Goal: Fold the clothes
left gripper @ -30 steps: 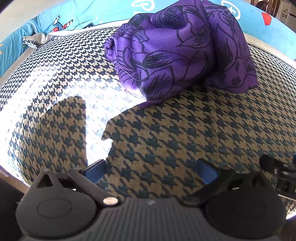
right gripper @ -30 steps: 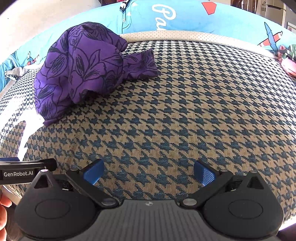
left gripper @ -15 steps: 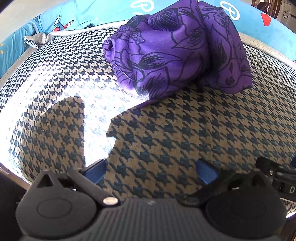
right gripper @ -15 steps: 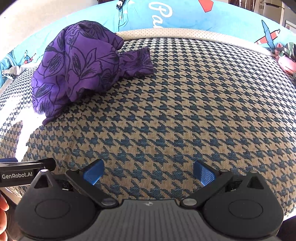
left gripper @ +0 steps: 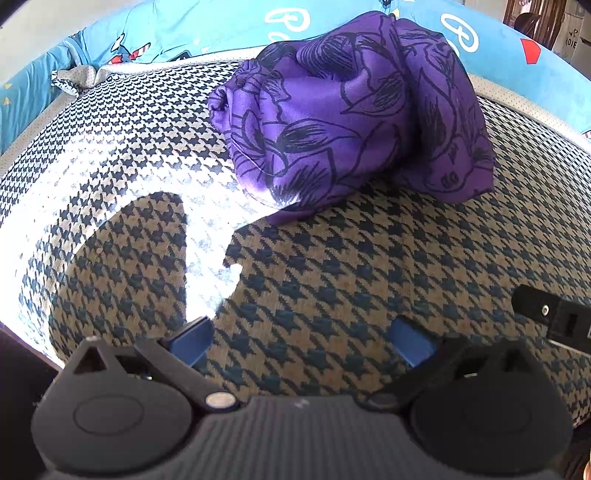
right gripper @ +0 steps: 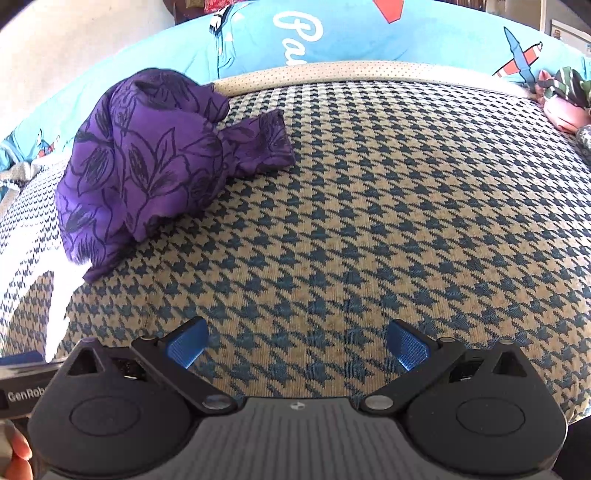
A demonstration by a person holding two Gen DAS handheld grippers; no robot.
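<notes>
Purple bundle lay ahead of both tongs, nearer the left

Blue-padded and spread wide, the left tongs (left gripper: 301, 341) held nothing; only houndstooth fabric showed between the pads. The right tongs (right gripper: 297, 349) stood the same way, released and empty, over bare weave.

From the left tongs outward, the purple floral garment (left gripper: 351, 122) lay at about twelve to one o'clock, ahead and slightly to the right, with a stretch of patterned cushion (left gripper: 332, 277) between them. A bright patch of sunlight fell across the cushion at ten o'clock and caught the garment's near lower edge.

From the right tongs outward, the same garment (right gripper: 155, 166) sat off at about ten to eleven o'clock, clearly to the left and farther away. Its bulk was a crumpled mound. One narrower part, possibly a sleeve or leg, trailed from it toward two o'clock in that view and ended in a hemmed cuff (right gripper: 275, 138) lying flat on the cushion.

The bundle's long axis seemed to run from its near left corner to that cuff, roughly across both views. By this reading the left tongs were the nearer and faced the mound almost squarely, while the right tongs would need to swing left and forward, and the cuff looked like their closest loose end. Nothing was yet spread out, so folding had not begun. A blue printed bolster (right gripper: 332, 33) rimmed the far side.
</notes>
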